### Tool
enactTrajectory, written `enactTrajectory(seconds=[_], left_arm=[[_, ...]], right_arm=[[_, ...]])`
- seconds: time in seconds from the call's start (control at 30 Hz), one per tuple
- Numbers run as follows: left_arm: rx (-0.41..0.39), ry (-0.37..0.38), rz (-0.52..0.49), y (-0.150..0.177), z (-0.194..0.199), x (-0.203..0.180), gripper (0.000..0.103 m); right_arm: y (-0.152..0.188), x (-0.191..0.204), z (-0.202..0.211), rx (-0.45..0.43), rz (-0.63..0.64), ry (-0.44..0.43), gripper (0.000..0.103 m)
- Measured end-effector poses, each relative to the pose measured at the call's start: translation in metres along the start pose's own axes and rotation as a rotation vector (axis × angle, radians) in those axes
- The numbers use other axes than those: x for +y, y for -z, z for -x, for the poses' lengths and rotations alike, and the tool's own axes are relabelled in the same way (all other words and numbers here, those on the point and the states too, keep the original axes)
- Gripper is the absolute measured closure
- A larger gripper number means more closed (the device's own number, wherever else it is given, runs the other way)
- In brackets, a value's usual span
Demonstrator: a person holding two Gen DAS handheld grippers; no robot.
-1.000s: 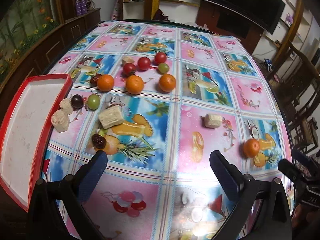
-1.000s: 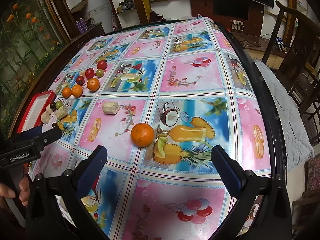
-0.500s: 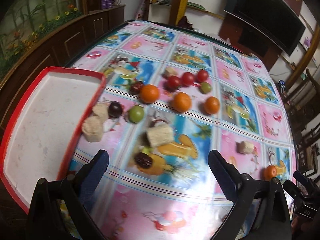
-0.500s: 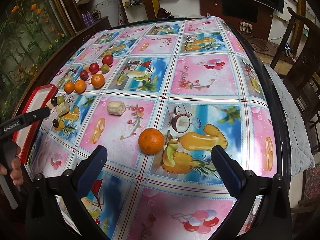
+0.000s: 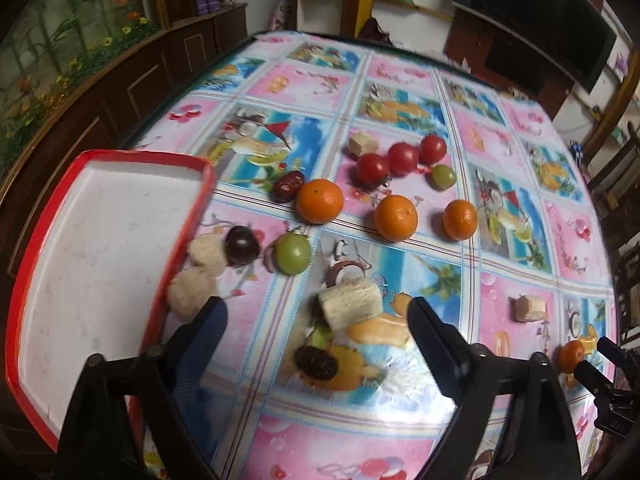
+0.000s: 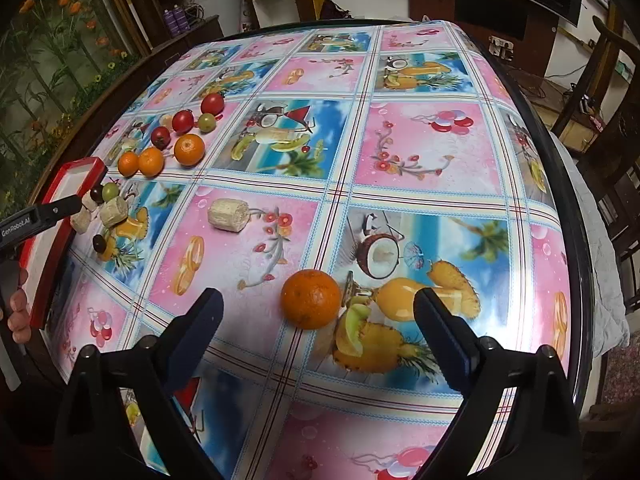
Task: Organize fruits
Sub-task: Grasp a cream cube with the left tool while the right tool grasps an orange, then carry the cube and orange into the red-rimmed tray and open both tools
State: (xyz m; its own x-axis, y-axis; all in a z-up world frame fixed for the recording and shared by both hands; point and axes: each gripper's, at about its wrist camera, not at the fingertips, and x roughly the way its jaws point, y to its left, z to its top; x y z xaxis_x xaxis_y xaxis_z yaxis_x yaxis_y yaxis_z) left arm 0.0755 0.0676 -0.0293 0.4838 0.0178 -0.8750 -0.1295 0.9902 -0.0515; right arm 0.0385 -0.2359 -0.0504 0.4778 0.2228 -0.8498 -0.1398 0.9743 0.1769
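Note:
In the left wrist view my left gripper (image 5: 316,318) hangs over a pale spongy chunk (image 5: 350,306) and a dark date (image 5: 316,362). Both lie between its closing jaws, and neither pad touches them. A red-rimmed white tray (image 5: 100,240) sits at the left with nothing in it. In the right wrist view my right gripper (image 6: 318,308) straddles a lone orange (image 6: 311,299). Its jaws are closing with a gap on both sides of the fruit.
Beyond the left gripper lie three oranges (image 5: 319,201), three cherry tomatoes (image 5: 402,158), a green grape (image 5: 294,254), a dark grape (image 5: 241,245) and pale chunks (image 5: 208,256) by the tray rim. Another chunk (image 6: 228,215) lies mid-table. Chairs (image 6: 612,92) stand to the right.
The left gripper has moved left and closer to the tray-side fruit, so the pale chunk and date now sit between its fingers. The right gripper has come nearer the orange. Both jaws have narrowed slightly.

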Motion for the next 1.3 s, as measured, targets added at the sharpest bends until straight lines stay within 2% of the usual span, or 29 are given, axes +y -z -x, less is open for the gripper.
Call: enactTrajectory(seconds=[0.13,0.23,0.33,0.4,0.43,0.47,0.6,0.73,0.87,1.0,1.1,1.13,1.2,1.3], left_arm=[[0.073,-0.046,-0.03,-0.001,-0.025,-0.01,0.021],[0.133,-0.043,-0.02,0.003,-0.042,-0.01,0.032],[0.114,-0.043,-0.015,0.002,-0.043,-0.01,0.038],[0.098,-0.036,-0.023,-0.001,-0.04,-0.011,0.06],[0.104,-0.038,-0.024,-0.002,-0.039,-0.011,0.06],[0.103,-0.031,-0.018,-0.002,-0.037,-0.011,0.06],[0.066,0.017,0.001,-0.009,-0.001,-0.006,0.06],[-0.014,0.061,0.002,-0.023,0.045,-0.001,0.06],[-0.058,0.114,0.035,-0.026,0.087,0.003,0.06],[-0.14,0.131,0.058,-0.023,0.116,0.001,0.06],[-0.181,0.113,0.12,-0.001,0.13,0.016,0.06],[-0.169,0.108,0.145,0.007,0.131,0.024,0.06],[-0.158,0.081,0.157,0.013,0.13,0.037,0.06],[-0.182,0.033,0.207,0.011,0.13,0.074,0.06]], right_arm=[[-0.003,0.002,-0.01,0.033,0.011,0.027,0.019],[-0.005,0.002,-0.022,0.074,0.006,0.053,0.027],[-0.005,0.002,-0.031,0.095,0.002,0.05,0.038],[-0.005,0.003,-0.036,0.11,0.009,0.051,0.053],[-0.006,0.004,-0.036,0.1,0.014,0.049,0.055],[-0.007,0.006,-0.036,0.099,0.022,0.032,0.066],[-0.008,0.01,-0.034,0.09,0.039,0.01,0.066],[-0.009,0.019,-0.027,0.052,0.068,-0.025,0.066],[-0.016,0.033,-0.023,0.017,0.074,-0.081,0.066],[-0.024,0.053,-0.024,0.006,0.068,-0.141,0.066],[-0.029,0.07,-0.021,-0.018,0.082,-0.192,0.066],[-0.029,0.076,-0.018,-0.026,0.093,-0.201,0.066],[-0.029,0.086,-0.017,-0.022,0.116,-0.217,0.066],[-0.027,0.093,-0.012,-0.034,0.136,-0.239,0.066]])
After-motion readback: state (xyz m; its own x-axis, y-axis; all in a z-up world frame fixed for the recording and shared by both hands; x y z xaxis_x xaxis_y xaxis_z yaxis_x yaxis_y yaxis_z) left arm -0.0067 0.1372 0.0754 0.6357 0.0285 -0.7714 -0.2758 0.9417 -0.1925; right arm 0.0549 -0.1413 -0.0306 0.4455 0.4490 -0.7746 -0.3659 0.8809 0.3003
